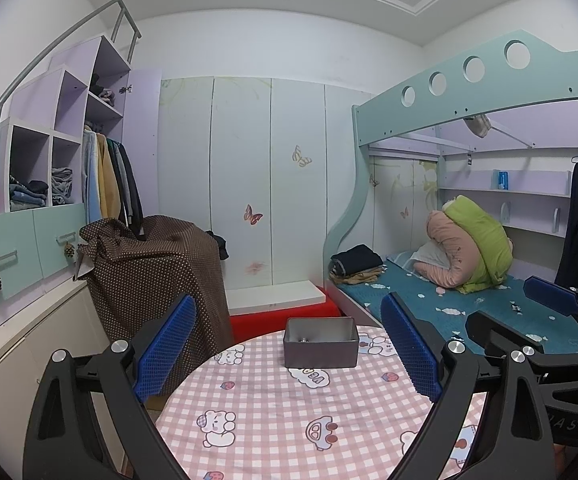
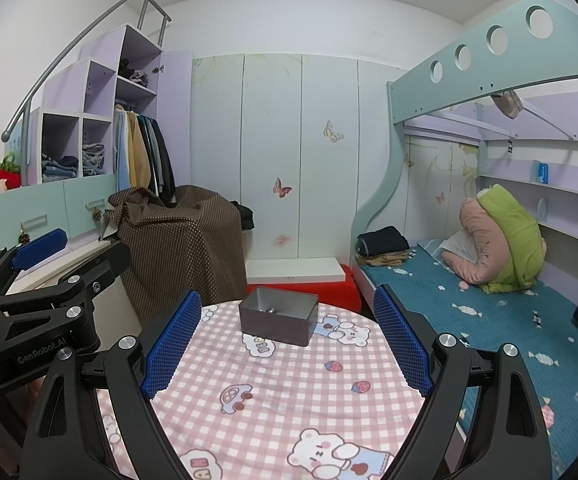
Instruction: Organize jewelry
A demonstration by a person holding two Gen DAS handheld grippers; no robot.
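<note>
Jewelry [image 2: 271,311], a small silvery piece too tiny to make out, lies on the floor of a grey box [image 2: 277,316] at 12 o'clock on the round table [image 2: 289,380], near its far edge. That box is rectangular and open-topped, with plain matte walls. A soft pink-and-white checked cloth printed with cartoon bears, cars and strawberries covers the tabletop, and nothing lies between either gripper and the box.

Beyond the table, at 10 o'clock, a bulky shape sits under a brown dotted fabric [image 2: 181,240]. At 12 o'clock a red block [image 2: 345,292] carries a white board in front of pale wardrobe doors with butterfly stickers. At 3 o'clock a bunk bed [image 2: 509,312] with a teal candy-print sheet holds folded clothes and a rolled green and pink quilt.

Both tools point almost level over the near side of the table, side by side. The left gripper [image 1: 285,356] has its blue ribbed pads spread wide and grips nothing. The right gripper [image 2: 289,344] is likewise spread wide and empty, with the box framed between its black arms.
</note>
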